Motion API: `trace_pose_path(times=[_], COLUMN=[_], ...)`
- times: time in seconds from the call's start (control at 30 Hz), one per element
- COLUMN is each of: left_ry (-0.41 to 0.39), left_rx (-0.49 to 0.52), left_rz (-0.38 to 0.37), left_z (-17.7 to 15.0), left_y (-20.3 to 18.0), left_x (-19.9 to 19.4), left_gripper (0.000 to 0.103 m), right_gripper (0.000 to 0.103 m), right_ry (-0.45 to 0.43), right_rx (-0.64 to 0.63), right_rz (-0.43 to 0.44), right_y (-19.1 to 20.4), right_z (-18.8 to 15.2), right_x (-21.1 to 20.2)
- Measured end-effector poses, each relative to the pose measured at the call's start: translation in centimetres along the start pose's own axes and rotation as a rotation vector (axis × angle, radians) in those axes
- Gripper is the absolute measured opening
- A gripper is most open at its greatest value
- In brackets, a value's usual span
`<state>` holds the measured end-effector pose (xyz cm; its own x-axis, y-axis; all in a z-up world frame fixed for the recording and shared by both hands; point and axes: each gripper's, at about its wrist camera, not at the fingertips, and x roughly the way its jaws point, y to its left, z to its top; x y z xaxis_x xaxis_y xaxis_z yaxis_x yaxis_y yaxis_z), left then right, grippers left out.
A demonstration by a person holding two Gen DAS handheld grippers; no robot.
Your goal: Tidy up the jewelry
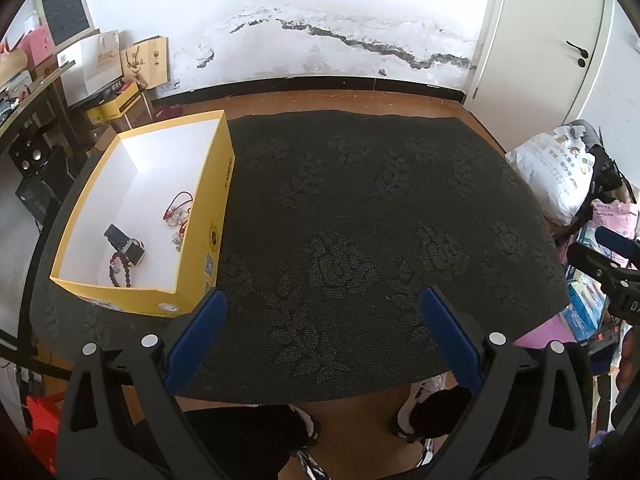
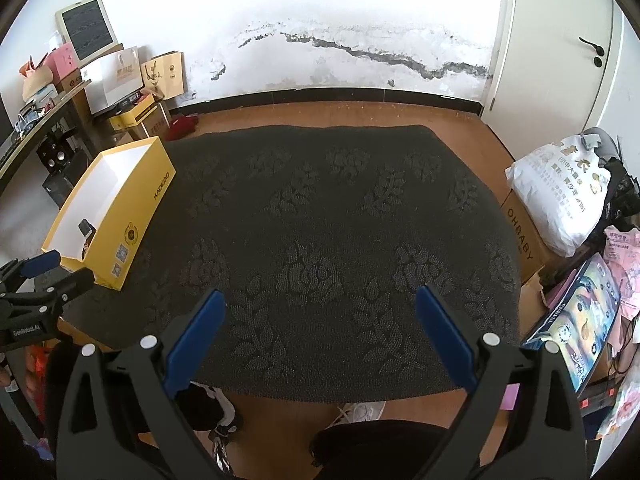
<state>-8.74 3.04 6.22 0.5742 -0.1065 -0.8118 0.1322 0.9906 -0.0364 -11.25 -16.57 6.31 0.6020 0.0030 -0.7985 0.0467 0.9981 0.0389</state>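
The left tool (image 1: 322,304) hangs above the near edge of the tabletop (image 1: 360,208), its blue-padded fingers (image 1: 198,336) spread wide with nothing between them; the right tool (image 2: 320,306) is held the same way, jaws wide apart and empty, over the same near edge; each tool also shows at the margin of the other's view, the right one at the far right of the left wrist view and the left one at the far left of the right wrist view. The tabletop is covered by a dark cloth with a woven flower pattern, and its middle is bare; a yellow box (image 1: 218,200) with a white inside stands open on the left part of the cloth, just beyond the left tool's left finger. The jewelry lies inside that box, towards its near end: a dark red bead bracelet (image 1: 120,270) touching a watch with a black strap (image 1: 126,244), and, nearer the box's right wall, a red cord piece with clear stones (image 1: 178,212); from the right wrist view only a dark bit of the watch (image 2: 85,227) shows over the box wall (image 2: 132,208). Below the table edge the person's shoes (image 1: 420,396) stand on a brown floor; a white door (image 1: 540,40) is at the far right, and bags and cartons (image 1: 108,60) are stacked at the far left.
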Motion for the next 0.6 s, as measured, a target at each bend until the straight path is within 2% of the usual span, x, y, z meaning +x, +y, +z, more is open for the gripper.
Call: trace_pose_path(times=[0.6], left_ry=[0.005], left_rx=[0.004], left_rz=[-0.001], left_z=[-0.12], left_y=[0.08], left_x=[-0.05], left_gripper=[0.095], right_gripper=[0.093], right_ry=[-0.005], right_rx=[-0.008], right_rz=[0.004], right_y=[0.2], right_z=[0.15], right_x=[-0.25])
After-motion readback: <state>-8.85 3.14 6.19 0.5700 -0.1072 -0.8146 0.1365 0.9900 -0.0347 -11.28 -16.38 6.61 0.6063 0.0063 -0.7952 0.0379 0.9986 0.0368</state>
